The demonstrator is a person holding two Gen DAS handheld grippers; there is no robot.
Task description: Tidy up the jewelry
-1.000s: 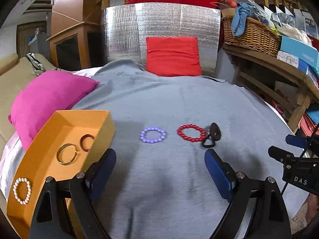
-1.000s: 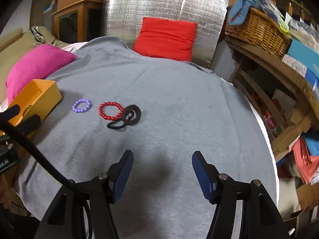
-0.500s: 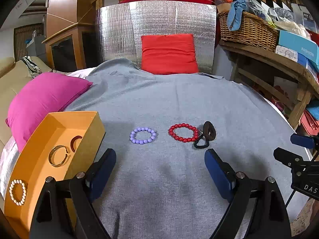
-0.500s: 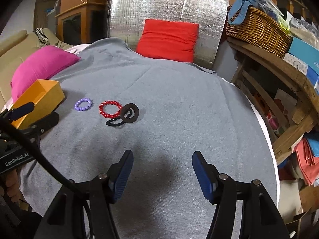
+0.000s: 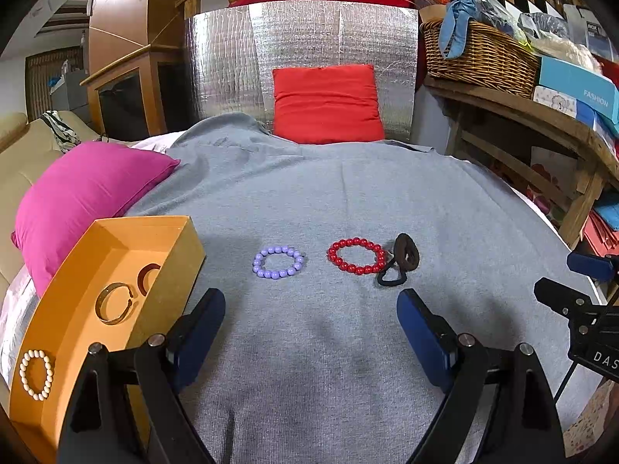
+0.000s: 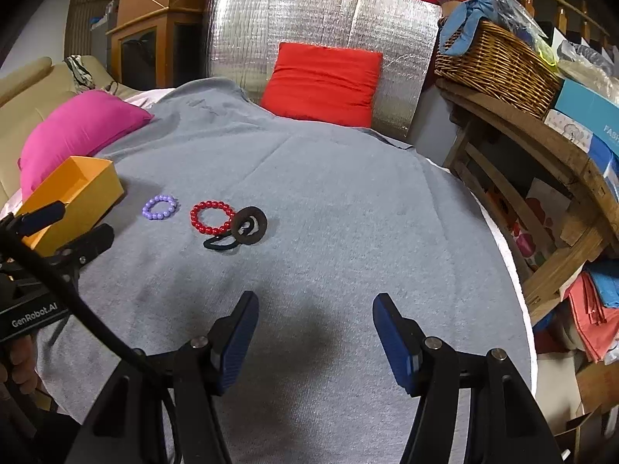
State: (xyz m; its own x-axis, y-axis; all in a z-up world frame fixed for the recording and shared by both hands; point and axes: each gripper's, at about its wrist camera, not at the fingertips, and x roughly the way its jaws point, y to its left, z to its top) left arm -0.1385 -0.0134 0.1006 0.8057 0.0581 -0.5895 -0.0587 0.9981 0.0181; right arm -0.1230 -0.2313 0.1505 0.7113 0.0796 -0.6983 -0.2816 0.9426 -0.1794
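Lower left of the left wrist view: orange box (image 5: 116, 255), matte and rectangular, holding a cream bead bracelet (image 5: 36, 374), a gold open bangle (image 5: 115, 303) and a dark ring half hidden by its wall. Centre, on grey knit cloth (image 5: 348, 193): lilac bead bracelet (image 5: 277, 262), glossy red bead bracelet (image 5: 356, 255), overlapping black loops (image 5: 400, 265) hard to separate. Left gripper (image 5: 311, 315) and right gripper (image 6: 312, 319): blue-padded tongs apart, empty.

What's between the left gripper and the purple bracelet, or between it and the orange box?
Nothing visible. Bare grey cloth lies between the open left gripper and the purple bracelet, and between the bracelet and the orange box.
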